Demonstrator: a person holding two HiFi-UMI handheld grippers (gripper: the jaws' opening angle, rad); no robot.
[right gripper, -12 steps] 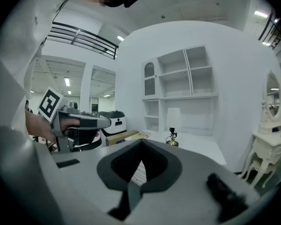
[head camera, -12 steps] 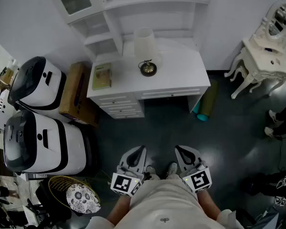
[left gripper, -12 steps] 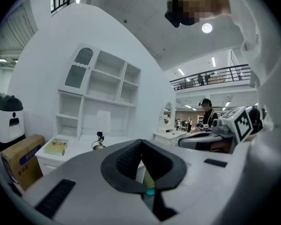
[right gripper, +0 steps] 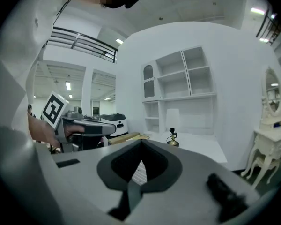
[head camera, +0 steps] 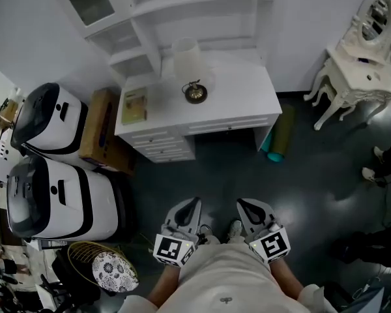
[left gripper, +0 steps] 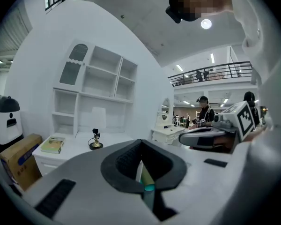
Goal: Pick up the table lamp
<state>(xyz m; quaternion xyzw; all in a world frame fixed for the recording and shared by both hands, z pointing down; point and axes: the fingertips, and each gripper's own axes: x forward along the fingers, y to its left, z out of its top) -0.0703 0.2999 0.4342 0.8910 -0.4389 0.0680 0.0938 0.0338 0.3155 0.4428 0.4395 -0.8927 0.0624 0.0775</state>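
1. Well apart from both grippers, the table lamp (head camera: 188,64) stands on the white desk (head camera: 244,100), towards its back edge and just in front of the shelf unit (head camera: 150,15).
2. On the desk's left end lies a book (head camera: 134,105), apart from the lamp.
3. A cardboard box (head camera: 99,132) sits against the desk's left side. Beyond it are two white and black machines (head camera: 52,158).
4. A rolled mat (head camera: 280,135) lies on the floor by the desk's right side. A dressing table (head camera: 355,77) with an oval mirror stands further right.
5. Open dark floor lies between the person and the desk front.
6. The lamp is upright, its long axis vertical. The pale shade is on top and the round brass base rests on the desk.
7. The desk drawers are closed. A wire basket (head camera: 85,253) is at the lower left, with a patterned round item (head camera: 114,270) at its rim.
8. The left gripper (head camera: 191,205) and right gripper (head camera: 244,205) are held close to the person's body. Each has its jaws pressed together with nothing between them.
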